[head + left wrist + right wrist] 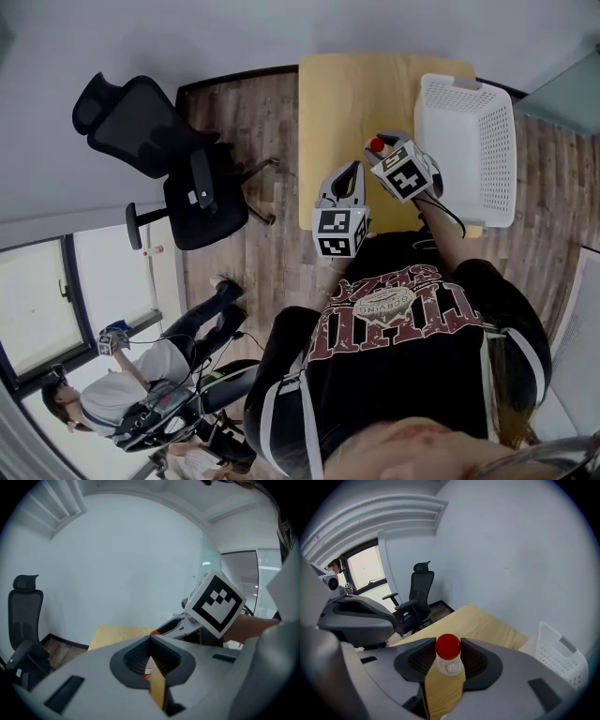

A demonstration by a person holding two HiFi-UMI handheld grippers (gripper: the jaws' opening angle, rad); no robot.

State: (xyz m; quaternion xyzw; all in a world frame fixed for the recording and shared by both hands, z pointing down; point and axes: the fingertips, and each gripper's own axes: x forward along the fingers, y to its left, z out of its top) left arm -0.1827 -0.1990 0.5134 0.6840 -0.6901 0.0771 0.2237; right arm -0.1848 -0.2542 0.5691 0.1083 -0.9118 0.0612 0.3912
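My right gripper [448, 649] is shut on a small clear bottle [449, 663] with a red cap, held upright between the black pads above the wooden table [487, 625]. In the head view the red-capped bottle [377, 145] shows at the tip of the right gripper [382, 150], just left of the white basket [469, 141]. My left gripper [352, 171] hovers over the table's near edge, beside the right one. In the left gripper view the left gripper [150, 638] has its jaw tips together with nothing held between them; the right gripper's marker cube [214, 603] fills the space just ahead.
The pale wooden table [347, 94] stands against a white wall, with the perforated white basket on its right side. A black office chair [159, 150] stands on the wood floor to the left. Another person [131, 398] sits at the lower left with a gripper.
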